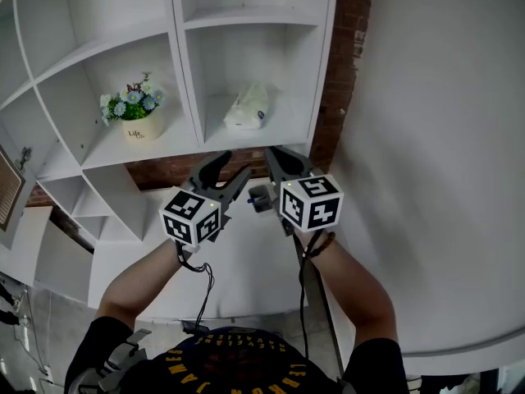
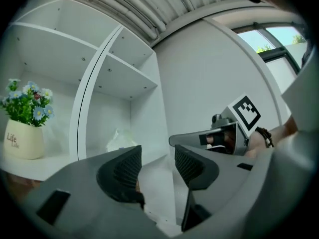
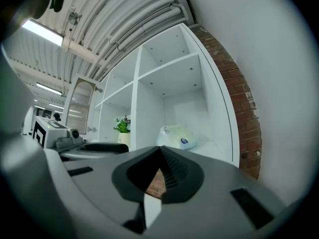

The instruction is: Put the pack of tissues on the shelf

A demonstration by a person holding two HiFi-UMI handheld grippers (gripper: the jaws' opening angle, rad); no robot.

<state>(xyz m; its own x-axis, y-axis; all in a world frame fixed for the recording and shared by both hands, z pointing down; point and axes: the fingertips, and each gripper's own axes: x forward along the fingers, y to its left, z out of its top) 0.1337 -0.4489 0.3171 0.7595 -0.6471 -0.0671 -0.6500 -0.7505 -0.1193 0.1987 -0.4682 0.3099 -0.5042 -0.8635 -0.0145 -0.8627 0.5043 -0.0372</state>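
Observation:
The pack of tissues (image 1: 248, 107), pale with a small blue label, lies in the lower right compartment of the white shelf (image 1: 184, 72). No gripper touches it. It shows in the left gripper view as the pack of tissues (image 2: 118, 141) and in the right gripper view as the pack of tissues (image 3: 178, 136). My left gripper (image 1: 236, 166) hovers below and in front of that compartment, jaws open with nothing between them (image 2: 157, 156). My right gripper (image 1: 271, 154) is beside it, just right, with its jaws shut and empty (image 3: 160, 152).
A cream pot of blue and white flowers (image 1: 139, 113) stands in the compartment to the left of the tissues. A brick wall strip (image 1: 340, 64) runs along the shelf's right side, then a white wall (image 1: 443, 138). The upper compartments hold nothing.

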